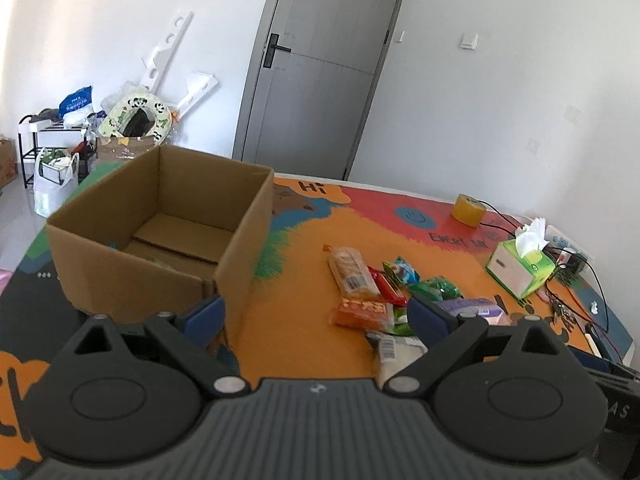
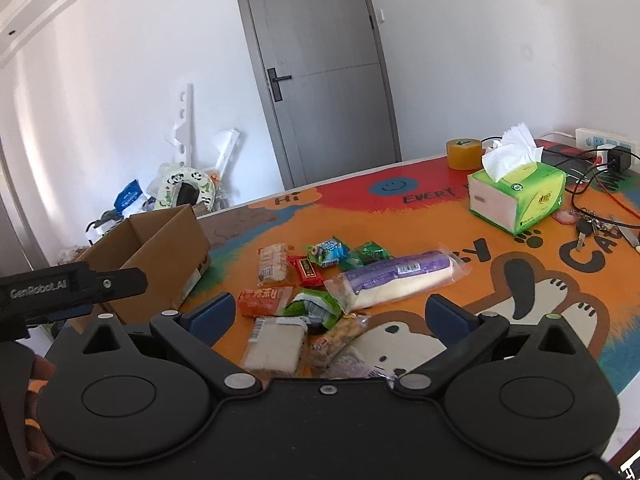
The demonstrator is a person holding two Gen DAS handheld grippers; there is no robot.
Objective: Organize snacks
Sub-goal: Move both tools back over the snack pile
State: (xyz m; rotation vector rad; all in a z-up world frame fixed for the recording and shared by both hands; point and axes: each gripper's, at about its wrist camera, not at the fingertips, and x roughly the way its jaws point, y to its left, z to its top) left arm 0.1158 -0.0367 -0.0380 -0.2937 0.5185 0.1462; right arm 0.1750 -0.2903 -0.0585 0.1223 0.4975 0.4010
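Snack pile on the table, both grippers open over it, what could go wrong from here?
1. The snack packets overlap, so the right gripper could pinch two at once or drag neighbours along.
2. The long purple-and-white pack is wide and soft; gripped at one end it may sag and slip.
3. The cardboard box sits by the table's left edge, so a bump from the left gripper could shove it off.

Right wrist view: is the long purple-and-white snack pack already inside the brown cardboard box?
No, the long purple-and-white snack pack lies on the colourful table mat, apart from the brown cardboard box.
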